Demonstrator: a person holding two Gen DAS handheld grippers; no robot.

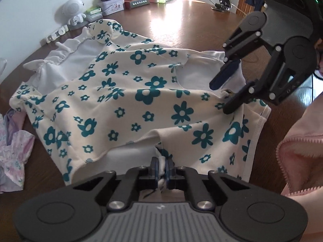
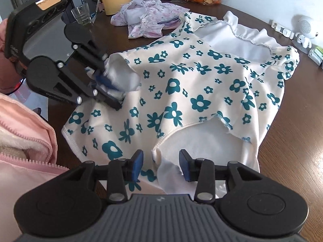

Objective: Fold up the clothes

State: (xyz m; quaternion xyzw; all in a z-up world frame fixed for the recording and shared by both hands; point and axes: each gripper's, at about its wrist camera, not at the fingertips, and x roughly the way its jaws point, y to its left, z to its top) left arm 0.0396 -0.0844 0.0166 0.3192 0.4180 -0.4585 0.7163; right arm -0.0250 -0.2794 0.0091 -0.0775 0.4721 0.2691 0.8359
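- Roughly mid-fold, I judge: the floral garment (image 1: 129, 92) lies spread on the wooden table (image 1: 193, 24), white lining showing at 11 o'clock, edges bunched and no neat fold visible.
- Pink-sleeved arm (image 2: 22, 125) enters at 9 o'clock in the right wrist view.
- Left gripper (image 1: 161, 169), angled low, is clenched on a garment corner.
- Right gripper (image 2: 161, 165) hovers released, its jaws astride a loose edge.

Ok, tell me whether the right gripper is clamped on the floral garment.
No: the right gripper stands open, its blue pads apart on either side of the floral garment.
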